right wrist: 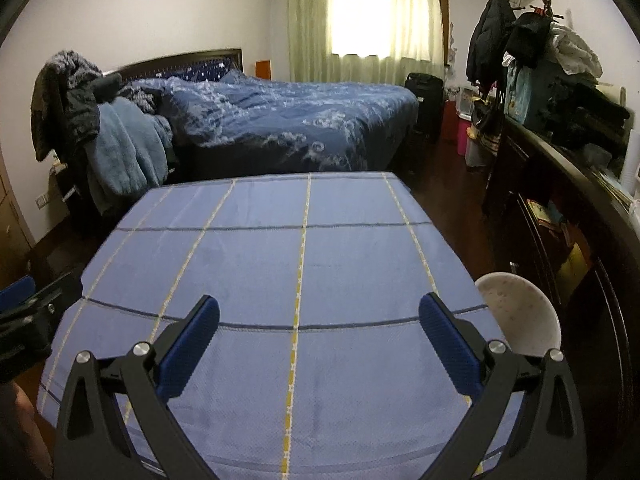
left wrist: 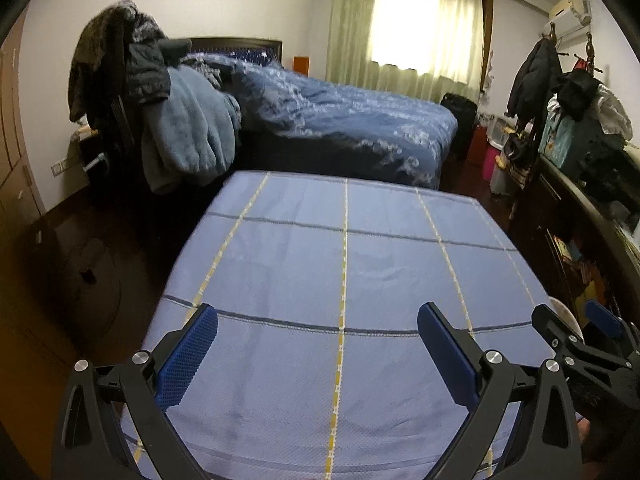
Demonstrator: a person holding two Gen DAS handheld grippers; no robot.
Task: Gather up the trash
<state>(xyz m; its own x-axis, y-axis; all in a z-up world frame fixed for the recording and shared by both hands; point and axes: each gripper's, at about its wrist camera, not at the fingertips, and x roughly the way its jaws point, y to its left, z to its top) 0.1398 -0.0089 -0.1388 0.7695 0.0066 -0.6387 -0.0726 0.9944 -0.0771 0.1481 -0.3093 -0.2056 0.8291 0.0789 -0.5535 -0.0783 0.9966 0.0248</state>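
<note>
A table covered with a blue checked cloth [left wrist: 360, 264] fills the middle of both views [right wrist: 280, 264]. No trash shows on the cloth. My left gripper [left wrist: 318, 320] is open and empty above the near end of the table. My right gripper [right wrist: 319, 312] is open and empty beside it, to the right. The right gripper also shows at the right edge of the left wrist view [left wrist: 576, 332]. A white round bin [right wrist: 520, 316] stands on the floor at the table's right side, next to my right gripper's right finger [right wrist: 448, 344].
A bed with a blue quilt [right wrist: 288, 120] stands beyond the table. A chair piled with clothes [left wrist: 160, 120] is at the left. A dark wooden cabinet [right wrist: 560, 220] with clothes on top runs along the right. Dark wooden floor [left wrist: 80, 280] lies around the table.
</note>
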